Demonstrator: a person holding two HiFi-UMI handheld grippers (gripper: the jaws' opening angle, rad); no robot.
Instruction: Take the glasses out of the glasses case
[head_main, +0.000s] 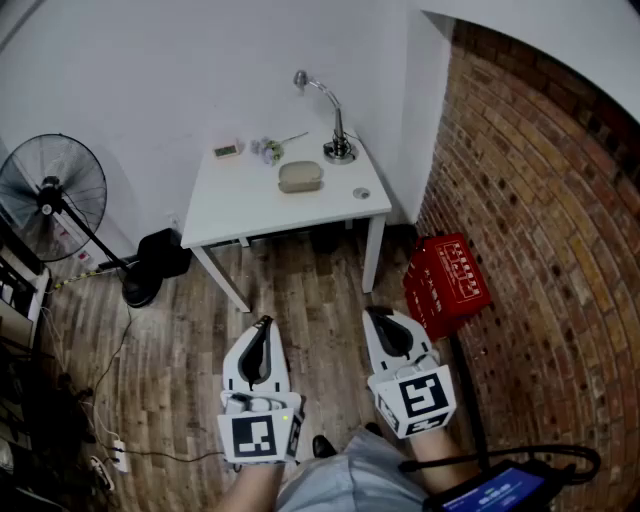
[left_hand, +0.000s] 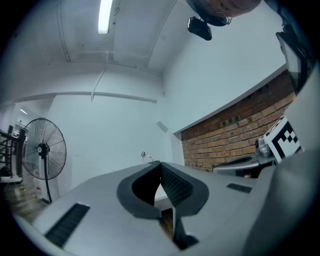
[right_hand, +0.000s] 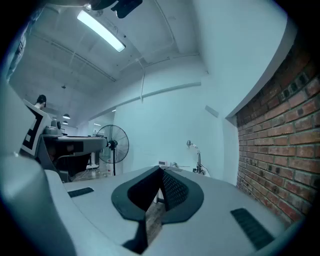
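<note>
A beige glasses case (head_main: 299, 177) lies closed near the back middle of a small white table (head_main: 240, 205), far ahead of me. Both grippers are held over the wooden floor, well short of the table. My left gripper (head_main: 265, 324) points at the table with its jaws together and nothing between them; my right gripper (head_main: 374, 313) stands the same way, shut and empty. In the left gripper view the jaws (left_hand: 160, 165) meet at the tip. The right gripper view shows its jaws (right_hand: 161, 171) meeting too, with the table's far edge beyond. The glasses are hidden.
On the table stand a chrome desk lamp (head_main: 335, 130), a small white device (head_main: 228, 150), a little bundle (head_main: 270, 148) and a small round thing (head_main: 361, 193). A red crate (head_main: 448, 280) sits by the brick wall at right. A standing fan (head_main: 55, 195) is at left.
</note>
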